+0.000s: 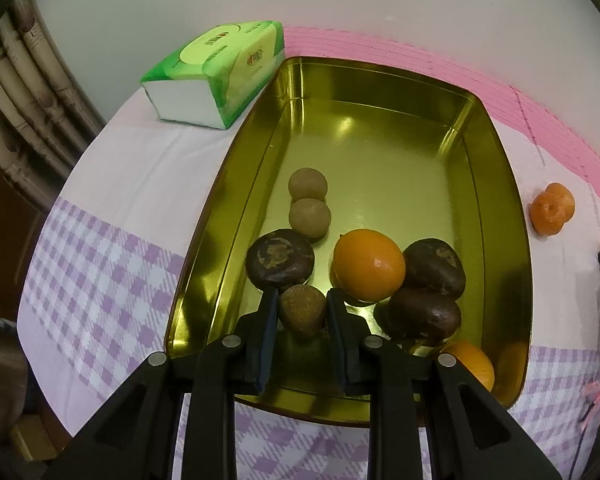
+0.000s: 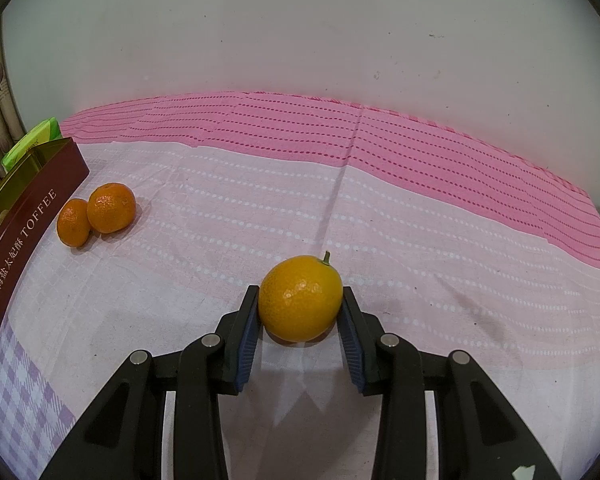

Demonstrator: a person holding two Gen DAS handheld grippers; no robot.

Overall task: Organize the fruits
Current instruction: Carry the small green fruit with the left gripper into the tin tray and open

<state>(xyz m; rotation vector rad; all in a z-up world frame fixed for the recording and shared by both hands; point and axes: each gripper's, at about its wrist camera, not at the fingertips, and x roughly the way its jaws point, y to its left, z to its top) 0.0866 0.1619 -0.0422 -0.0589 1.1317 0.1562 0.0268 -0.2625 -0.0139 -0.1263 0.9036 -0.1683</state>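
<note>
Left gripper (image 1: pixel 302 312) jaws pinch small brown fruit (image 1: pixel 303 310) low inside gold tin (image 1: pixel 496 184), near end. Right gripper (image 2: pixel 300 312) jaws pinch orange (image 2: pixel 300 298) on table, right of tin. Risk: fruit round, may roll after release & bump neighbours; orange may slip if grip off-centre.

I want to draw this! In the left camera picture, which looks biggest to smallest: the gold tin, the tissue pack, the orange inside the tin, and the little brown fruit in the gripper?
1. Gold tin
2. Tissue pack
3. Orange
4. Little brown fruit, though it sits nearest the camera, so it looks bigger than it is.
</note>
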